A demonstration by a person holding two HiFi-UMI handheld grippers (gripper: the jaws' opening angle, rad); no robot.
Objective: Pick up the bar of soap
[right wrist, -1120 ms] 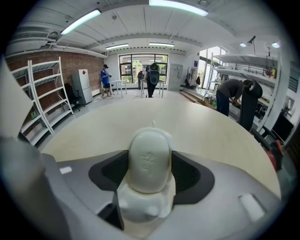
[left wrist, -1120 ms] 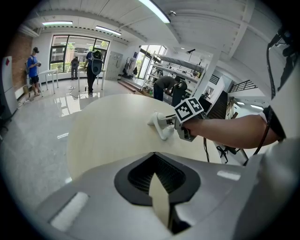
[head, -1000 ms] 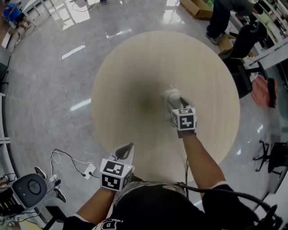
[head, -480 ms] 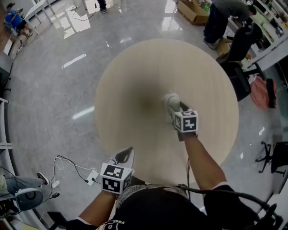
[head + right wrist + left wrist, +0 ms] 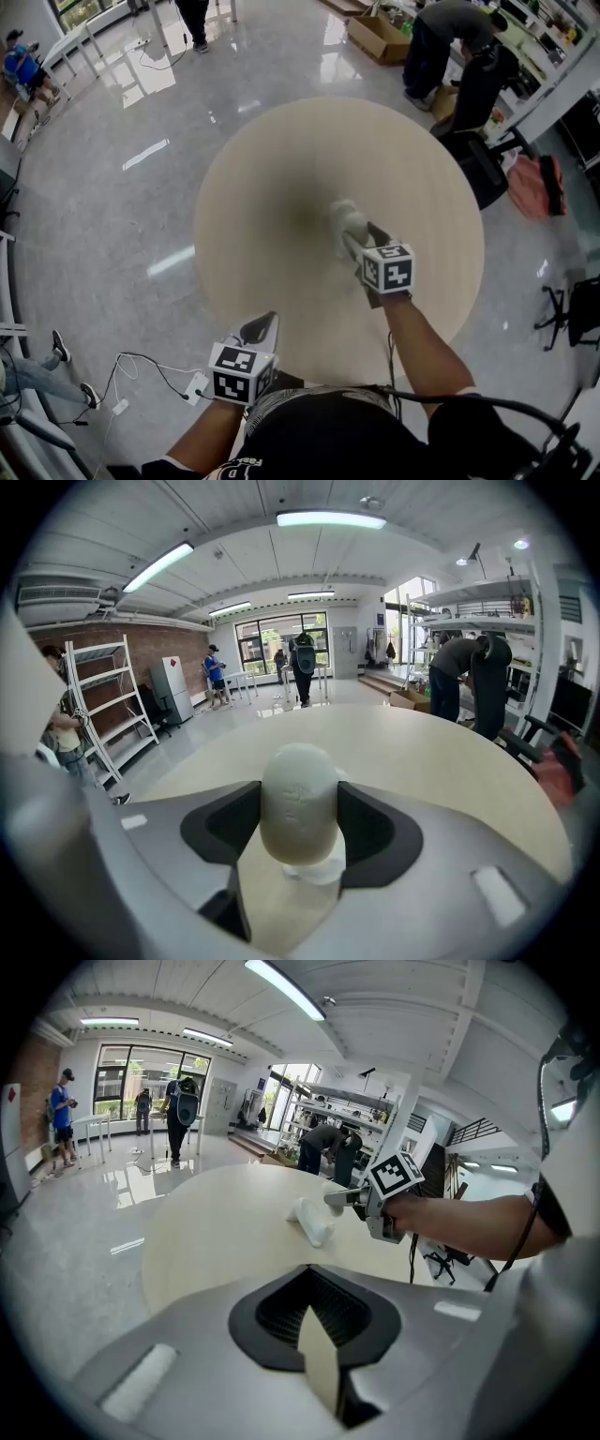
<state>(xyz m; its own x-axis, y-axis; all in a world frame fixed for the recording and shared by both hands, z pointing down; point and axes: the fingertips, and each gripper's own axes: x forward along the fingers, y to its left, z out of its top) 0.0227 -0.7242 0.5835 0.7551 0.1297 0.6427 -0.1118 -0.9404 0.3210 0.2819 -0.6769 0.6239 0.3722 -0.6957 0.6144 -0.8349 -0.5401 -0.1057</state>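
Right tongs (image 5: 298,810) are clenched on the bar of soap (image 5: 298,799): the dark pads press on its two long sides, and the pale oval bar stands on end between them, at the centre of the right gripper view. Its jaws have just been closing, with the soap between them. In the head view these tongs (image 5: 354,236) sit just right of centre, over the round wooden table (image 5: 272,159), with the soap (image 5: 343,221) sticking out toward the upper left from their tips. Whether the bar is clear of the tabletop I cannot tell.

Left tongs (image 5: 314,1309) are clenched on nothing; their dark pads meet at the middle of the left gripper view, with only a thin wedge of table colour showing below them. In the head view they (image 5: 262,325) hang at the lower edge of the table, lower left of centre, well apart from the soap. From the left gripper view the soap (image 5: 309,1221) shows just above centre, at the tips of the right tongs (image 5: 336,1200).

On the glossy grey floor, a white cable (image 5: 155,366) lies at the lower left. A person (image 5: 441,33) bends over near a cardboard box (image 5: 375,37) at the upper right.
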